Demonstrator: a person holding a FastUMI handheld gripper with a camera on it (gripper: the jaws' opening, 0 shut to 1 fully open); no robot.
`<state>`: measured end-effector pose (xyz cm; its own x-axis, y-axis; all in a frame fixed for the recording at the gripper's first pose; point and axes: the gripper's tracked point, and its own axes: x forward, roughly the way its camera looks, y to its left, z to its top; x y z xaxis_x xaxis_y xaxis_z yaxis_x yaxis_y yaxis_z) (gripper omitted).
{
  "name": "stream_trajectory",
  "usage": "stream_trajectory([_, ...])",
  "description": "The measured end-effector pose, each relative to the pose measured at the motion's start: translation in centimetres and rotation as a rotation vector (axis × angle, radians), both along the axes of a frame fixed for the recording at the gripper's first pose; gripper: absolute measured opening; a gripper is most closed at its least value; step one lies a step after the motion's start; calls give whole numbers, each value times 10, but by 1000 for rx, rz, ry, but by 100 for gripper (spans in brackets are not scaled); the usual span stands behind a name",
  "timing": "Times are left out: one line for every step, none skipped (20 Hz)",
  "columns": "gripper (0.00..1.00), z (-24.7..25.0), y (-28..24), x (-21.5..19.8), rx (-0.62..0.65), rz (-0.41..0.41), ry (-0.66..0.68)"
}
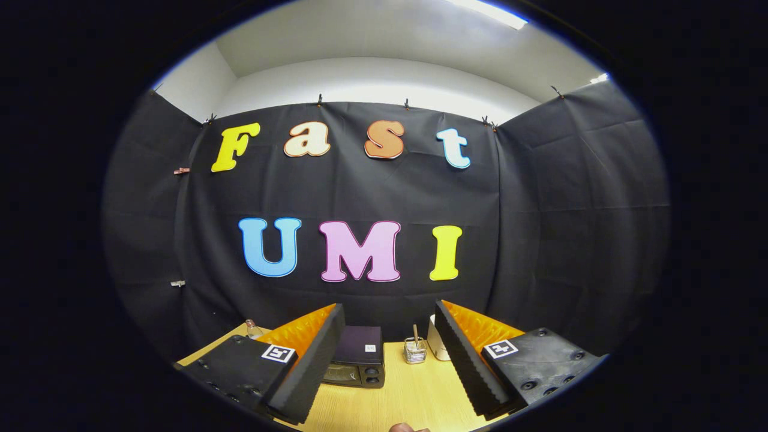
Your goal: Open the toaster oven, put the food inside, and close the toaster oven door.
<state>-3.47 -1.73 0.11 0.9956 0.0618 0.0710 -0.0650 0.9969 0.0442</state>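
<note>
A dark toaster oven (359,356) stands on the wooden table (414,393), beyond my fingers and toward the left one. From above I see its flat top and a strip of its front with knobs. I cannot tell how its door stands. My gripper (390,384) is held high over the table, open, with nothing between its two black ribbed fingers (312,372). At the table's near edge, between the fingers, a small brownish rounded thing (408,428) peeks in; I cannot tell what it is.
A small wire basket (415,350) with a stick in it and a white container (437,345) stand on the table beside the oven, near the right finger. A small glass bottle (254,329) sits past the left finger. Black cloth walls close the booth behind.
</note>
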Motion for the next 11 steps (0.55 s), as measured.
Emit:
stream_trajectory([98,-1,-1,-1,1,-1,4])
stream_trajectory([98,-1,-2,-1,0,-4,4])
stream_trajectory([98,-2,-2,-2,-2,-4,3])
stream_trajectory([98,-3,-1,-2,-3,-3,4])
stream_trajectory([98,-3,0,-4,-5,-1,3])
stream_trajectory([98,-3,0,-4,-6,0,4])
stream_trajectory([98,-3,1,-5,-5,2,3])
stream_trajectory([98,-2,0,-5,-5,-2,2])
stream_trajectory([98,0,0,-7,-5,-4,-3])
stream_trajectory([98,0,0,-6,-6,-5,-6])
stream_trajectory([98,0,1,-7,-6,-5,-7])
